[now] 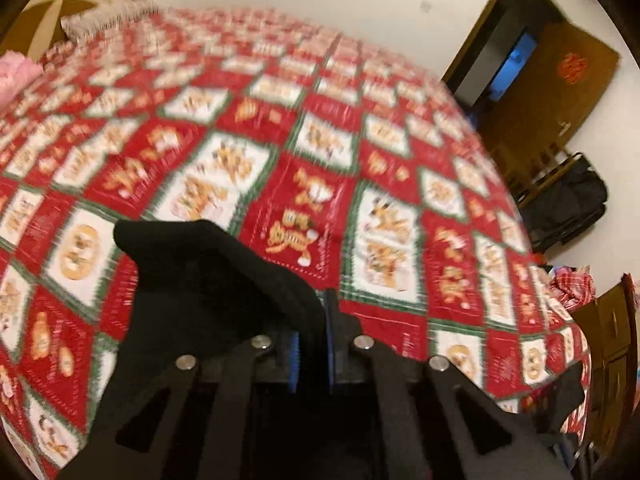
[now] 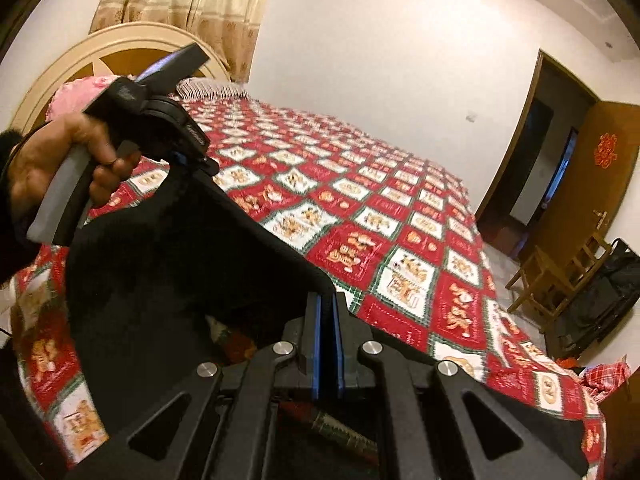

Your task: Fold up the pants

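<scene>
Black pants (image 1: 208, 280) hang over the bed, stretched between both grippers. In the left wrist view my left gripper (image 1: 314, 344) is shut on one edge of the cloth, which bunches up and to the left of the blue pads. The right wrist view shows my right gripper (image 2: 328, 344) shut on the other end of the pants (image 2: 168, 264). The cloth runs as a taut band up-left to the left gripper (image 2: 204, 160), which a hand (image 2: 52, 160) holds. The lower part of the pants hangs out of sight below the grippers.
The bed wears a red, white and green patterned cover (image 2: 400, 220), with a pink pillow (image 2: 76, 92) and a cream headboard (image 2: 100, 52) at its far end. Right of the bed stand a wooden chair (image 2: 560, 276), a black bag (image 2: 612, 292) and an open brown door (image 2: 616, 200).
</scene>
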The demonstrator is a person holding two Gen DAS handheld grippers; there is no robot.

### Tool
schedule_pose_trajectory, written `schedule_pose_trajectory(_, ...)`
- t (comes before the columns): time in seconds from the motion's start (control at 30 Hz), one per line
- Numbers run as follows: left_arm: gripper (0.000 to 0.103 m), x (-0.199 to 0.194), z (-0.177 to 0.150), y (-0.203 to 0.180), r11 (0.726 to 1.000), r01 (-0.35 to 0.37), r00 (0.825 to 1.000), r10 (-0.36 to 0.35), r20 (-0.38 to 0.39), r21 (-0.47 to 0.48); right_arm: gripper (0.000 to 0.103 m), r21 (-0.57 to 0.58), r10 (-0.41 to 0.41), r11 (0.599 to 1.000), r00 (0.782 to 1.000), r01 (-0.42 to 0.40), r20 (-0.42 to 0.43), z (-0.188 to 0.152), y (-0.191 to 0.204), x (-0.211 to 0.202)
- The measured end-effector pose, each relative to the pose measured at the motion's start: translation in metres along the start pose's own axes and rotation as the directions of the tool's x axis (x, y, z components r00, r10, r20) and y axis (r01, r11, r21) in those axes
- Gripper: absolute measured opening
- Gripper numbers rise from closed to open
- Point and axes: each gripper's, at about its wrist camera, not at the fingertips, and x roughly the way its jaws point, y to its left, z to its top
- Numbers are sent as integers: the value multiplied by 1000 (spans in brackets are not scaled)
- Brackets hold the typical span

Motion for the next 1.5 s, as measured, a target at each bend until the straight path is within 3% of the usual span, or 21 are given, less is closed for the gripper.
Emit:
schedule_pose_trajectory(0.17,10,-51,-21,7,999,48,991,-50,124,17,5,-51,30,998,999,-29,18,-12,31,-41)
schedule_pose_trajectory(0.33,10,-80,-63,29,999,30,982,-37,188,41,5,-123,41,991,998,-45,-37,-45,67,-50)
schedule_pose_trajectory(0.6,10,-66,-131,57,994,-63,985,49,166,84,5,-168,51,983,991,-71,-124,-87,96,-33)
schedule_pose_trajectory(0.8,12,-49,-149,58,982,-134,979,110,171,134,5,-184,52,980,986,-81,-156,-102,107,-28)
schedule_pose_trajectory(0.97,18,-43,-157,68,975,-168,977,145,159,144,5,-195,60,976,978,-99,-199,-112,113,-22)
schedule_pose_trajectory(1.1,34,-40,-172,76,962,-226,960,194,201,153,5,-193,60,976,976,-102,-211,-116,114,-17)
schedule_pose_trajectory(1.17,36,-42,-173,76,963,-218,962,184,202,161,5,-194,60,976,974,-103,-217,-116,112,-18)
schedule_pose_trajectory(1.27,48,-46,-166,82,977,-165,974,139,181,138,5,-176,68,978,971,-110,-229,-117,107,-20)
schedule_pose_trajectory(1.37,64,-58,-151,94,995,-93,974,81,214,46,5,-131,87,984,967,-121,-239,-117,101,-19)
schedule_pose_trajectory(1.5,65,-69,-131,109,997,22,963,0,271,-77,5,-138,75,984,967,-111,-241,-116,104,-20)
